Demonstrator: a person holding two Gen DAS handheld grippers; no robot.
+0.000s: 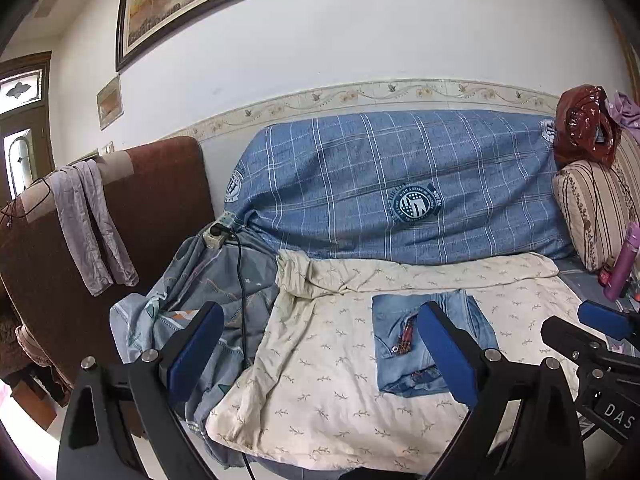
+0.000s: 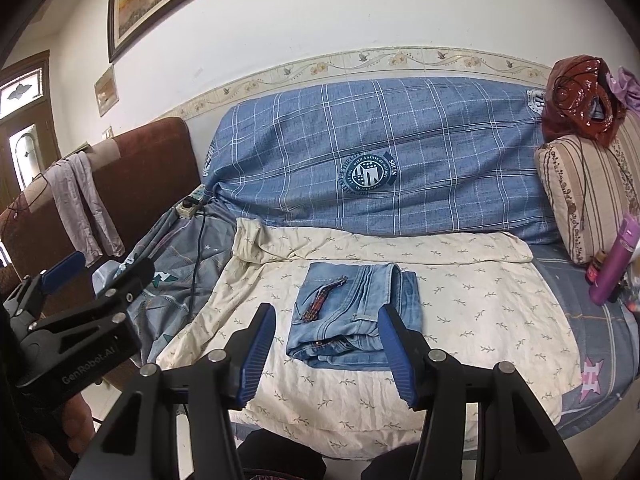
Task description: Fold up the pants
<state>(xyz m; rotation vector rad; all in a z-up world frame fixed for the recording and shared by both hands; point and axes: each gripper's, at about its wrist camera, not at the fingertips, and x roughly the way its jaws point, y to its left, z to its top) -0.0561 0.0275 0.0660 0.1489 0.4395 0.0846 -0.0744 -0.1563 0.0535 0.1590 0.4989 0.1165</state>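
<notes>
Both grippers hang nearest the lens, jaws spread wide and gripping nothing: left gripper [image 1: 320,354] at six o'clock in its own view, right gripper [image 2: 326,354] likewise. Beyond lies the cream leaf-print blanket [image 2: 480,300], with the folded jeans [image 2: 352,312] on its middle, at twelve o'clock from the right gripper's fingertips.

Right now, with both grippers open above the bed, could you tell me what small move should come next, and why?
Probably just draw both grippers back. The jeans already lie folded in a compact stack on the cream sheet, and the left gripper and right gripper are open and hold nothing.
</notes>
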